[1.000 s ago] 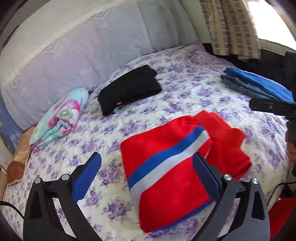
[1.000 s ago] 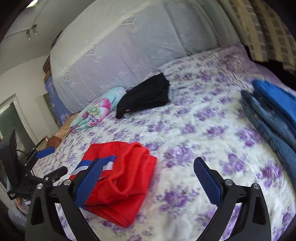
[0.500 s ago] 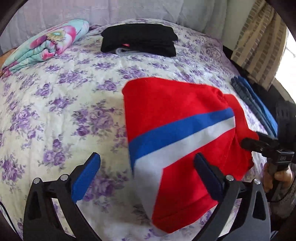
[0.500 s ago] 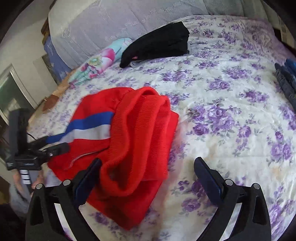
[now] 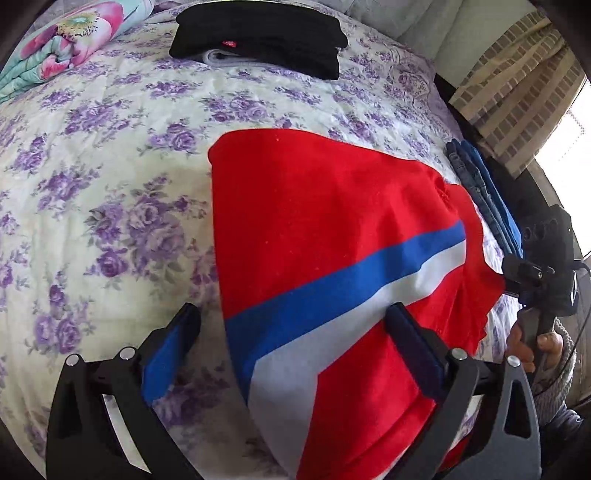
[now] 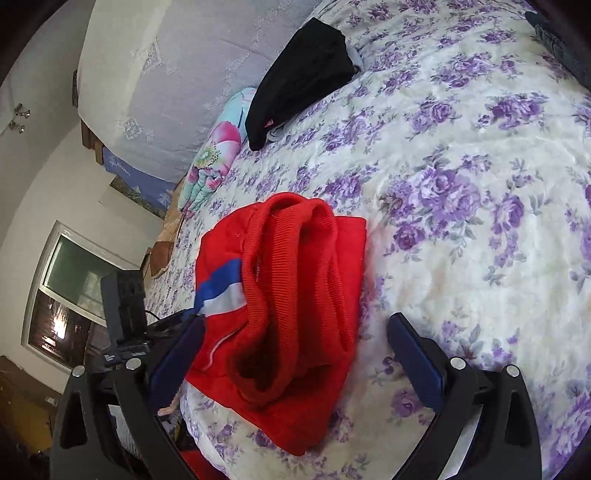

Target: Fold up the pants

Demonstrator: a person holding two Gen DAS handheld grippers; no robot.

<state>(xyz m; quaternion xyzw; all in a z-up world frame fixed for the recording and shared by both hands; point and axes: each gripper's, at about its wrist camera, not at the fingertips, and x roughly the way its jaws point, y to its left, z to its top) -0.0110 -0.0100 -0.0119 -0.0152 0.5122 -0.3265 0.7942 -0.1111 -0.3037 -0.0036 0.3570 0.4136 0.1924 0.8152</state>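
Your left gripper (image 5: 291, 350) and right gripper (image 6: 295, 354) both hang wide open, holding nothing, over the folded red fleece pants with a blue-and-white stripe (image 5: 332, 236), which lie on the purple-flowered bedspread (image 5: 110, 184), a black folded garment (image 5: 258, 33) at twelve o'clock.

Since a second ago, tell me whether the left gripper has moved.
Yes. The left gripper has come down and forward over the red pants; the black clothes now sit at the frame's top edge.
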